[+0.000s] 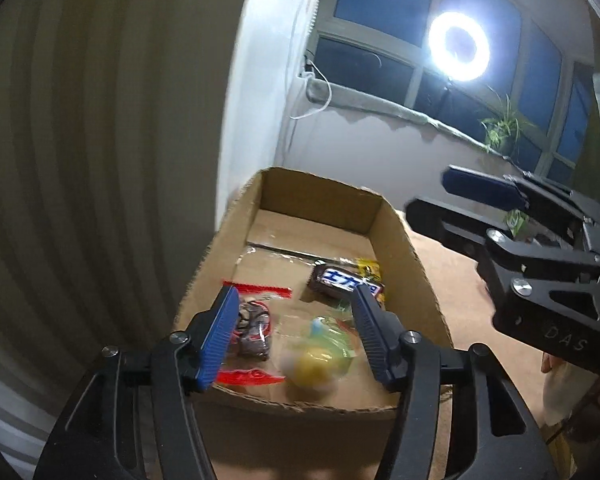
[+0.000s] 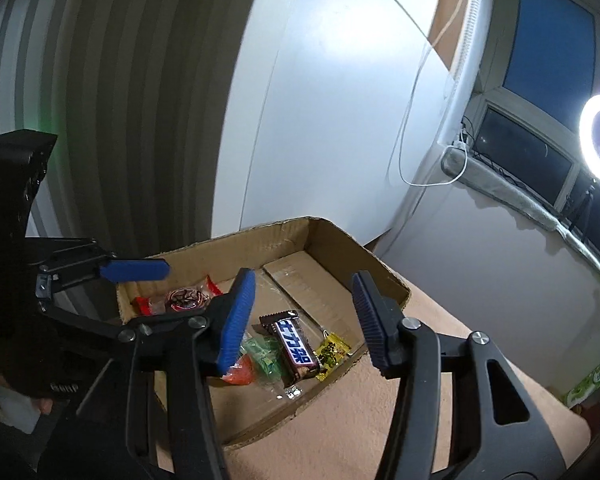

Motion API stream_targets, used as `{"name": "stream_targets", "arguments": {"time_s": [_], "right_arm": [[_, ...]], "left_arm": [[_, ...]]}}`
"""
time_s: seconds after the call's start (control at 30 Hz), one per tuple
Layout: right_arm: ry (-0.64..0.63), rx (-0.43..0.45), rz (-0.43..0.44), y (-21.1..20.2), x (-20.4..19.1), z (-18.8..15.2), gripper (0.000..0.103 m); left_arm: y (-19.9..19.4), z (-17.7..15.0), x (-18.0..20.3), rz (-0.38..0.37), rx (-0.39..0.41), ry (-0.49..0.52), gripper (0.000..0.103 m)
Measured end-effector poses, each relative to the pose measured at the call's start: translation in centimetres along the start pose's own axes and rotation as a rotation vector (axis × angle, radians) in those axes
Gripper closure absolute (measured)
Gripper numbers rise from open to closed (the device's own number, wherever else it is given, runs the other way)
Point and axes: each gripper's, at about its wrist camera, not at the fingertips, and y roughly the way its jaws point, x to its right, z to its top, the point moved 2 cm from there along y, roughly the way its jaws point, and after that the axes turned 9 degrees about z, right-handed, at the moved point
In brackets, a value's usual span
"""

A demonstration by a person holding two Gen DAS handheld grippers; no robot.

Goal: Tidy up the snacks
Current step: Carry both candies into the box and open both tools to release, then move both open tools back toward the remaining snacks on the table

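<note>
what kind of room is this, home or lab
Most likely a room in a home: a potted plant on the windowsill, striped wallpaper, and a ring light over a cardboard box of snacks.

left gripper (image 1: 296, 332): black angular frame, ribbed blue pads, round silver screws | right gripper (image 2: 304, 320): same black frame with triangular cut-outs, blue pads, silver screws, pale "DAS" lettering on its side

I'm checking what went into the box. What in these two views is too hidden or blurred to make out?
- Yellow-green snack, left wrist view: motion-blurred, unidentifiable.
- Orange packet, right wrist view: mostly behind the right gripper finger.
- Cardboard box near-left corner, right wrist view: behind the left gripper.
- Yellow wrapper: print too small.
</note>
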Motion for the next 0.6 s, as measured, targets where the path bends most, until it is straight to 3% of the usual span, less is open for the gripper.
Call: {"name": "stream_targets", "arguments": {"time_s": [0.6], "right_arm": [[0.054, 0.005, -0.061, -4.0, 0.0, -2.5, 0.05]], "left_arm": [[-2.8, 0.3, 0.5, -0.004, 0.032, 0.003, 0.045]]}}
